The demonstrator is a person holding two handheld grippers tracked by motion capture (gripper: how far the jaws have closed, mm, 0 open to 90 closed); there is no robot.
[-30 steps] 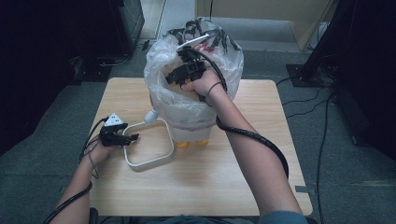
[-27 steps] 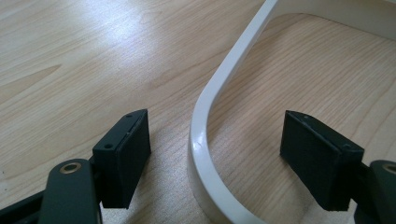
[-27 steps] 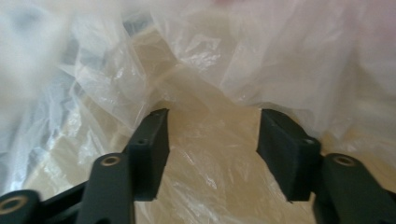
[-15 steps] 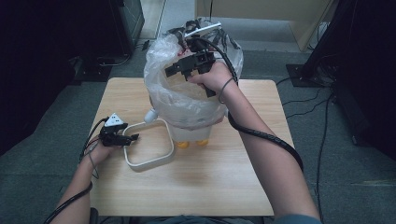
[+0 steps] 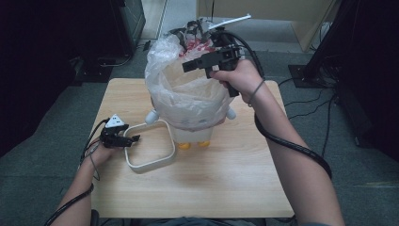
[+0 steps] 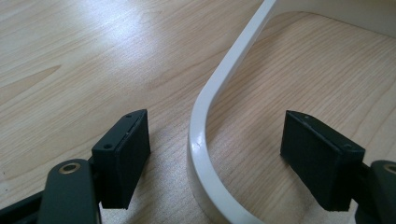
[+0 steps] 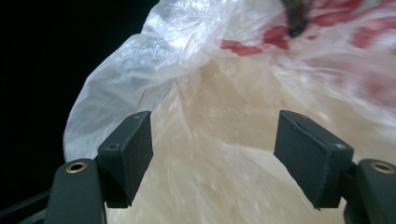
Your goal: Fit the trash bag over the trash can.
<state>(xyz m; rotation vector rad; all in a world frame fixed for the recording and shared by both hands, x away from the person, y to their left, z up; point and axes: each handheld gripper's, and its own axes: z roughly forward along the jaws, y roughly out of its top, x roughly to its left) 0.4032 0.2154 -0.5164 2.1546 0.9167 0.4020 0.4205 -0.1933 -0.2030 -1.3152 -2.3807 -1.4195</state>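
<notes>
Surface: pale wood-grain table (image 5: 226,183), smooth, on grey carpet; dark equipment and cables behind.
Bin: small white waste bin (image 5: 195,134) shaped as a figure, with 2 orange feet and round side knobs, upright at the table's middle.
Liner: thin, crinkled translucent plastic bag (image 5: 181,94) with red print at the far rim, draped over the bin's mouth and bulging around it; inside, the bag appears cream and creased, contents not discernible.
Ring: white, smooth rounded-square frame (image 5: 149,151) lying flat on the table just left of the bin, nothing inside it.
Left gripper (image 6: 215,161): jaws released and wide, straddling a corner of the ring without pressing it.
Right gripper (image 7: 212,158): raised over the bag's opening, jaws have just been opening, now released; bag film lies beyond the pads, none pinched.
</notes>
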